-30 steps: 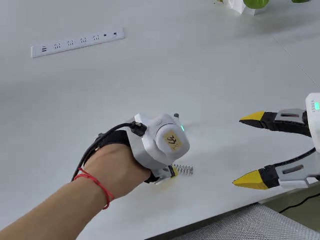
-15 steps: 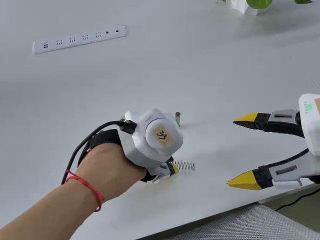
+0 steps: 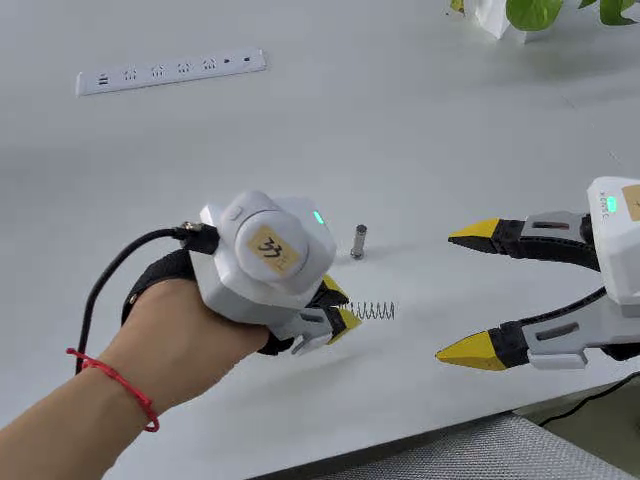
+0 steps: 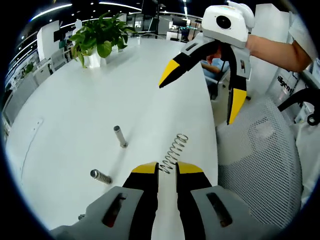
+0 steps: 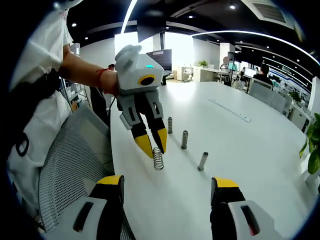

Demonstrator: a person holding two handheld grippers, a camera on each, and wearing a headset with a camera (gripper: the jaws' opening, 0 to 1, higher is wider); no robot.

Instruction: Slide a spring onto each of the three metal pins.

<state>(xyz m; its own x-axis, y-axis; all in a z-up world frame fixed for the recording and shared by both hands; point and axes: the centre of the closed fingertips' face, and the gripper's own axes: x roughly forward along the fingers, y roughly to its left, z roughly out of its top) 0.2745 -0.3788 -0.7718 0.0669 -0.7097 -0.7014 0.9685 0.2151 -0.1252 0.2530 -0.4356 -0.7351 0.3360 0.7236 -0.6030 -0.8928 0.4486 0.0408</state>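
Colours: pale white-grey bench (image 3: 350, 130), mostly white kit.
Left gripper (image 3: 340, 315) & right gripper (image 3: 465, 292): white bodies, black fingers (image 3: 530, 238) w/ yellow tips. Spring (image 3: 375, 311), pin (image 3: 358, 241) silver-grey. Power strip (image 3: 172, 70) white. Plant (image 3: 535, 10) green. Wrist cord (image 3: 115, 383) red. Chair mesh (image 3: 490, 450) grey.

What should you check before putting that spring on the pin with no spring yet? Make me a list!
1. Left tongs shut on the spring: ok.
2. Bare pin standing upright: ok.
3. Spring lined up with the bare pin: not ok, it points off to one side.
4. Right tongs open and clear of the bare pin: ok.
5. Other two pins already wearing springs: ok.
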